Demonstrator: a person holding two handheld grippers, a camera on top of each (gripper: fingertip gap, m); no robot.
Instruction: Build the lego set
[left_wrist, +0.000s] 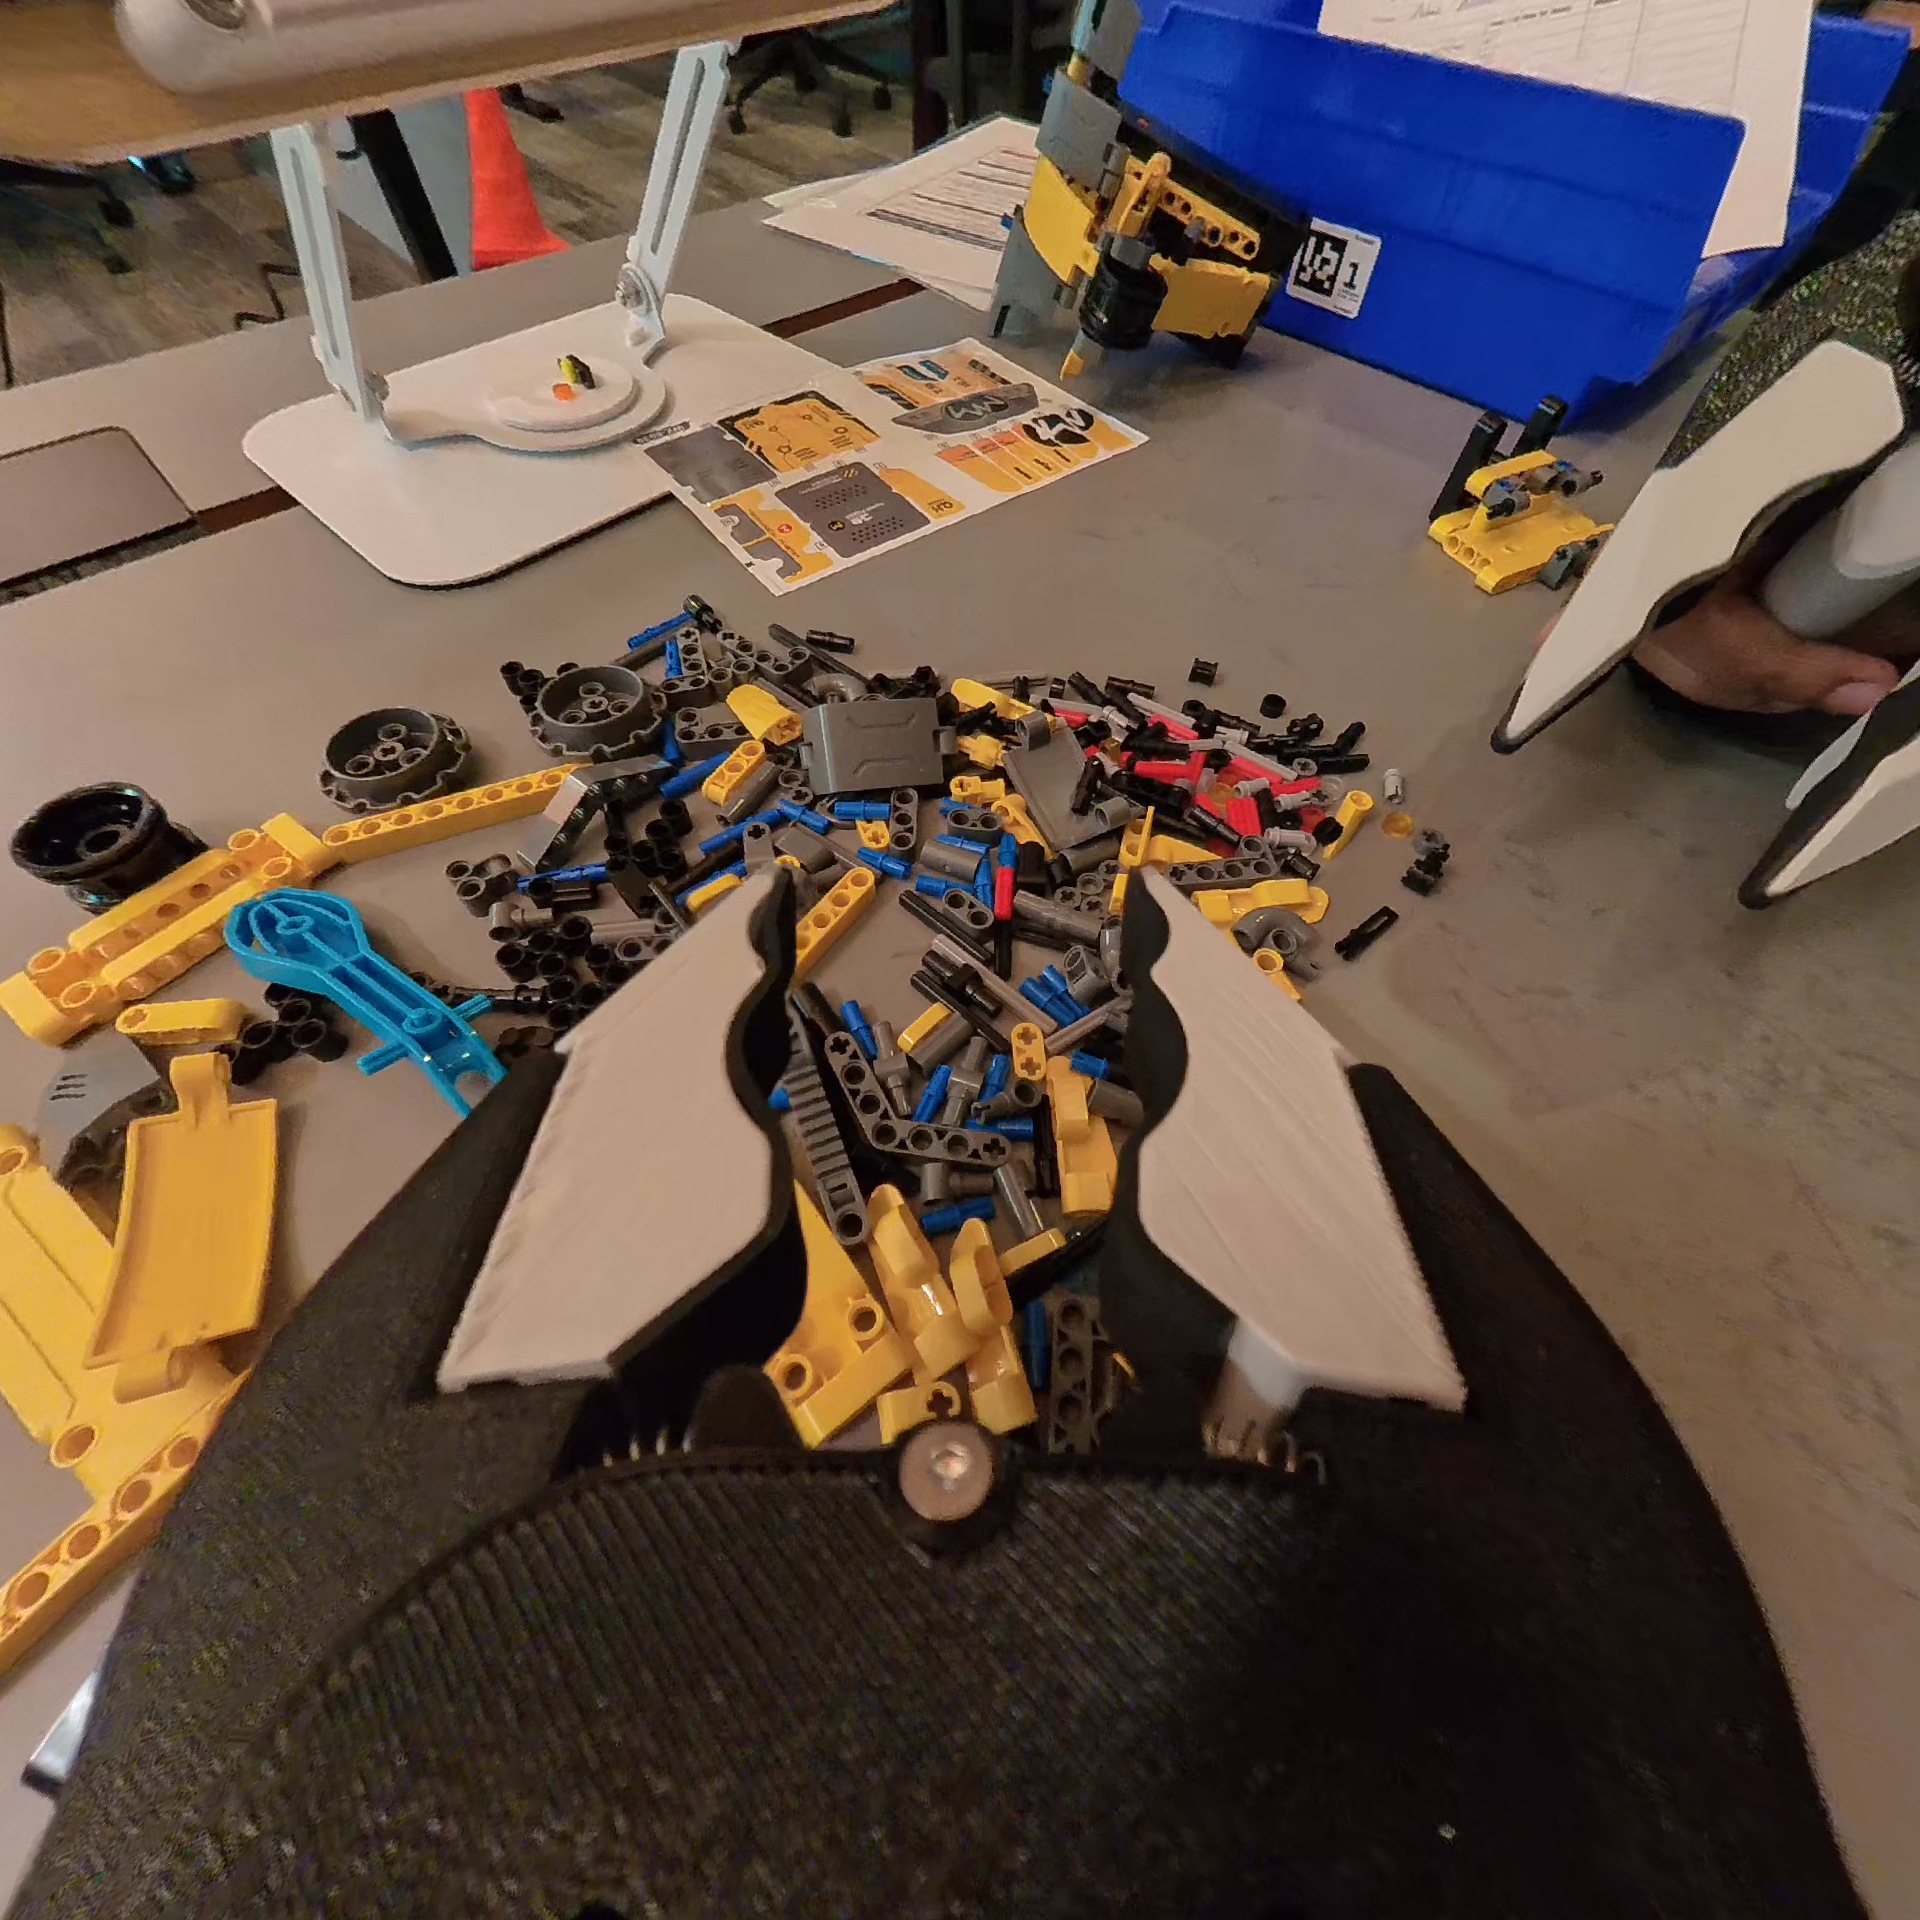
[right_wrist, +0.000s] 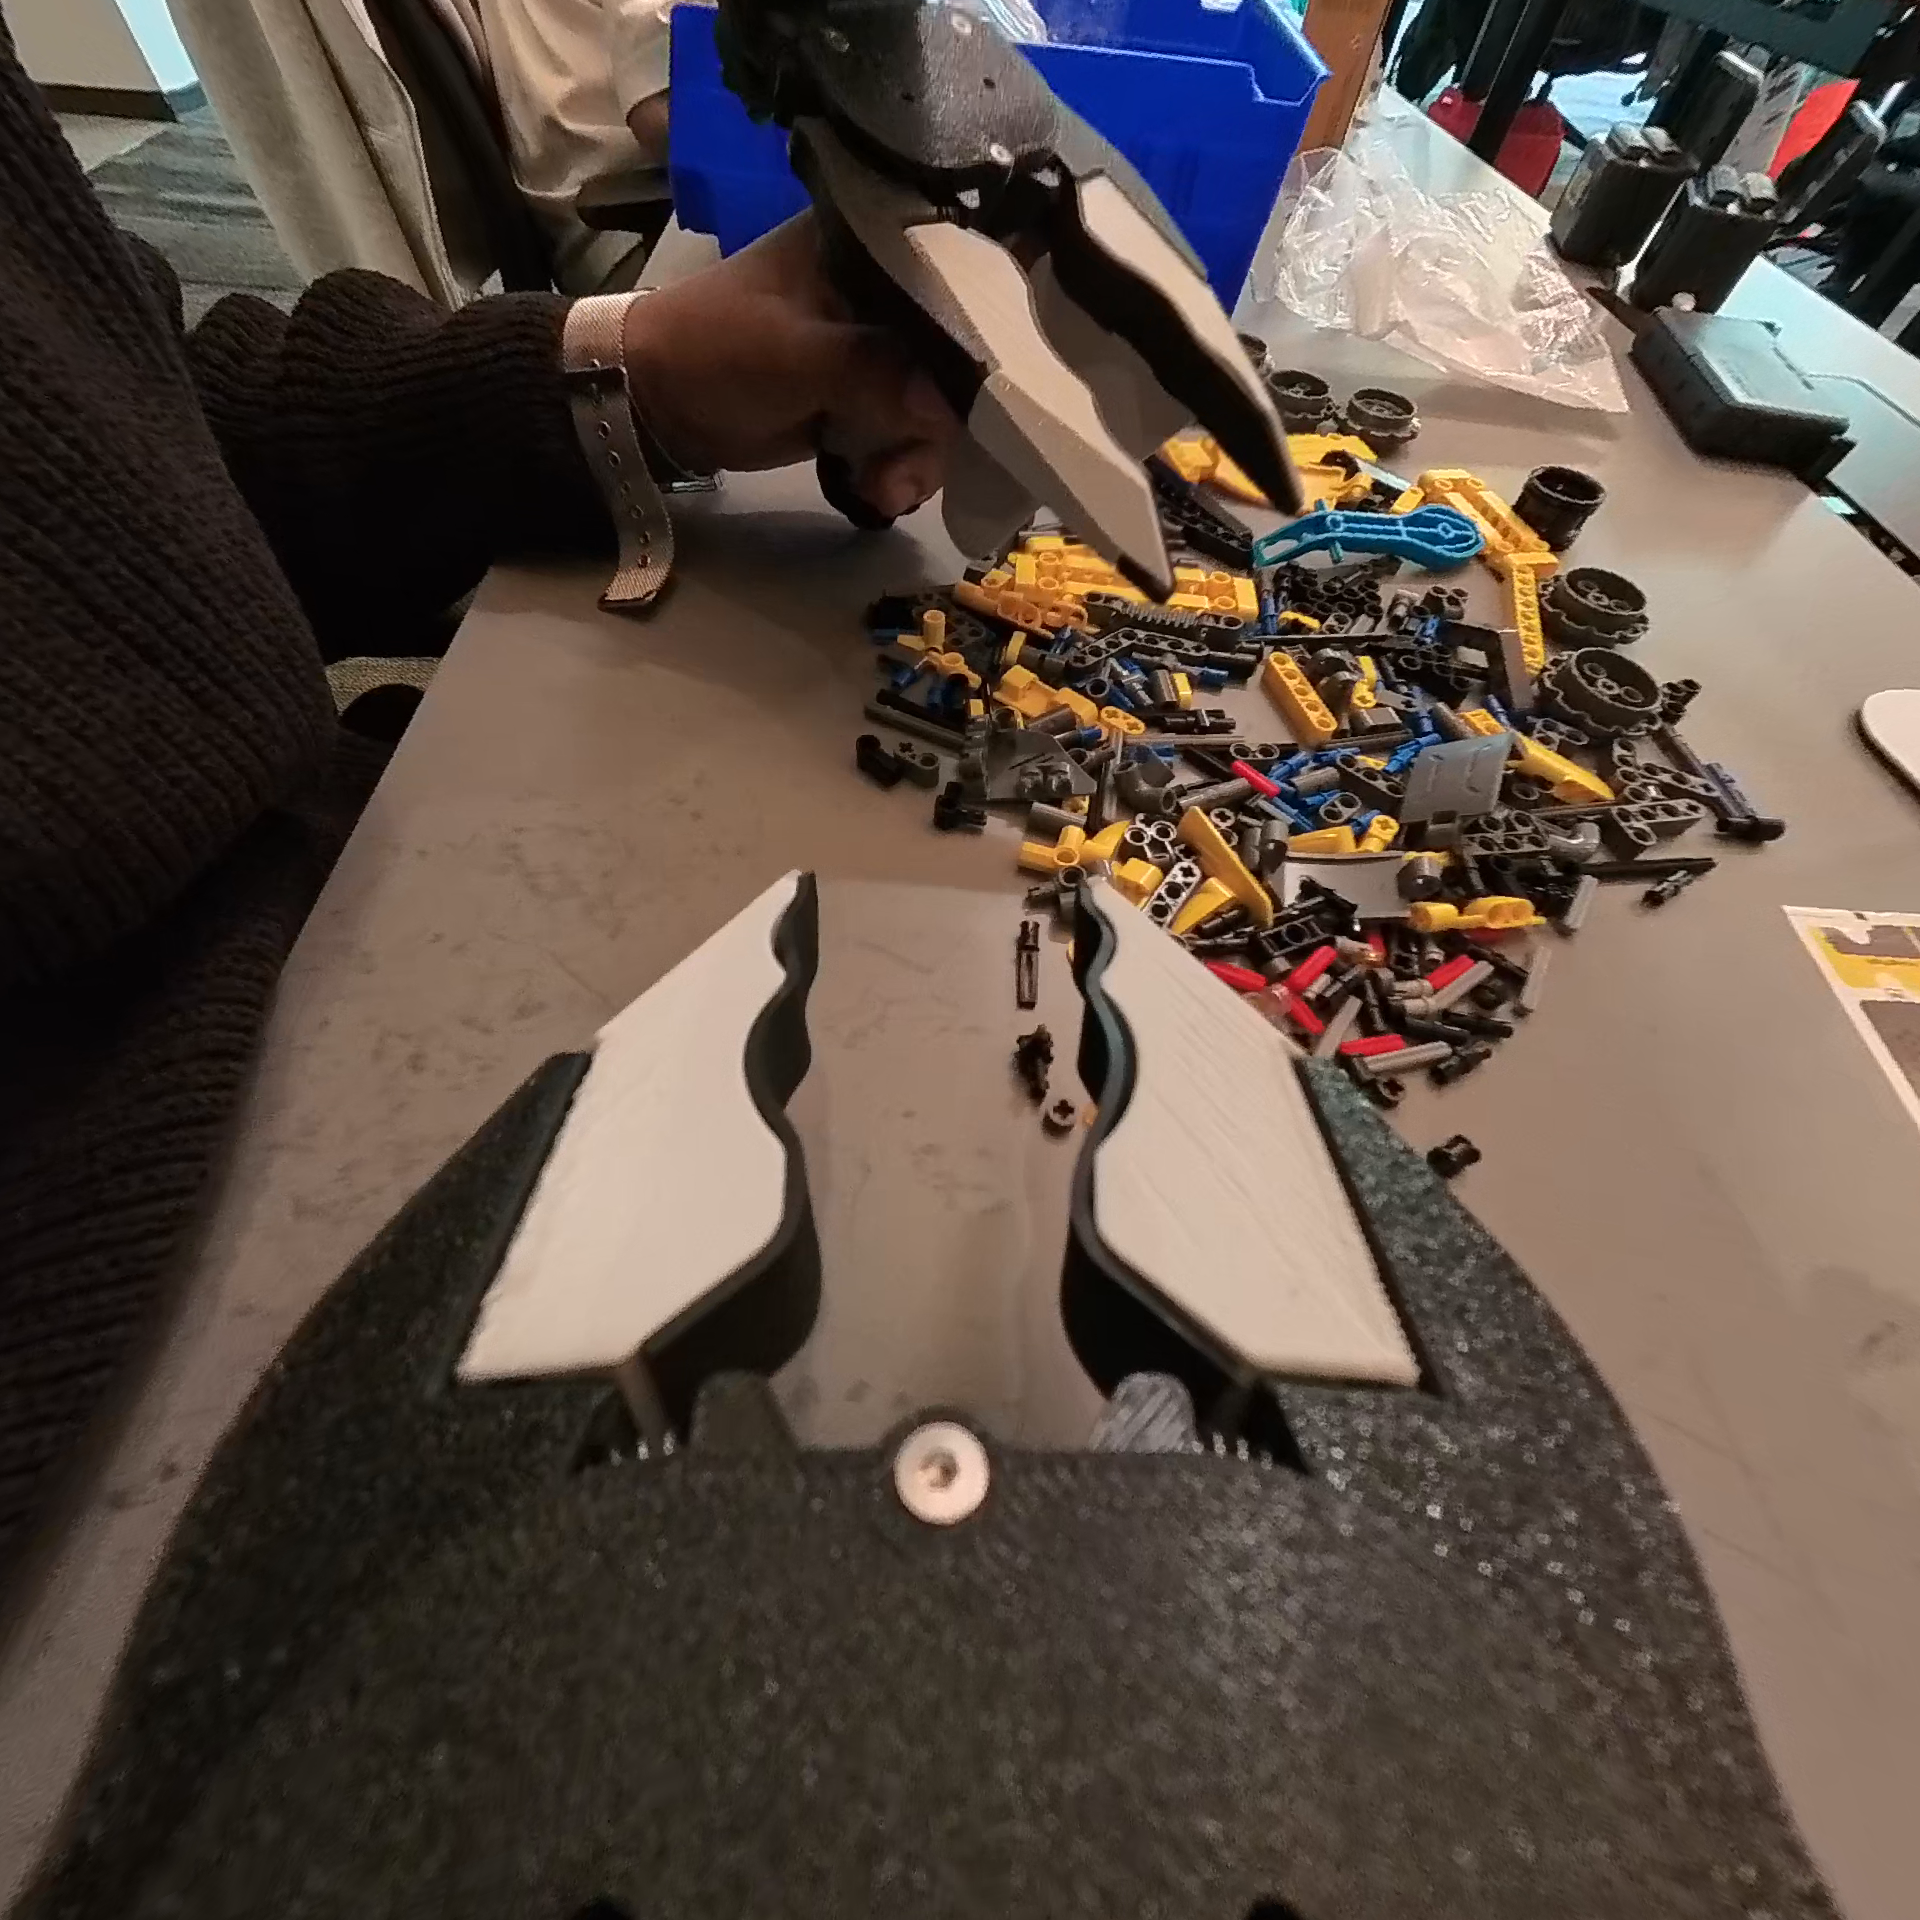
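Note:
A pile of small building-toy parts, yellow, black, grey, blue and red, lies on the grey table. My left gripper is open and empty, hovering over the near side of the pile. It also shows in the right wrist view, held by a hand, tips just above the pile. My right gripper is open and empty over bare table beside the pile's edge, with a small black pin between its fingers. It shows at the right edge of the left wrist view.
A blue plastic tool, yellow beams and black wheels lie left of the pile. A sticker sheet, white stand, blue bin, part-built yellow model and small yellow assembly stand behind. Clear plastic bag.

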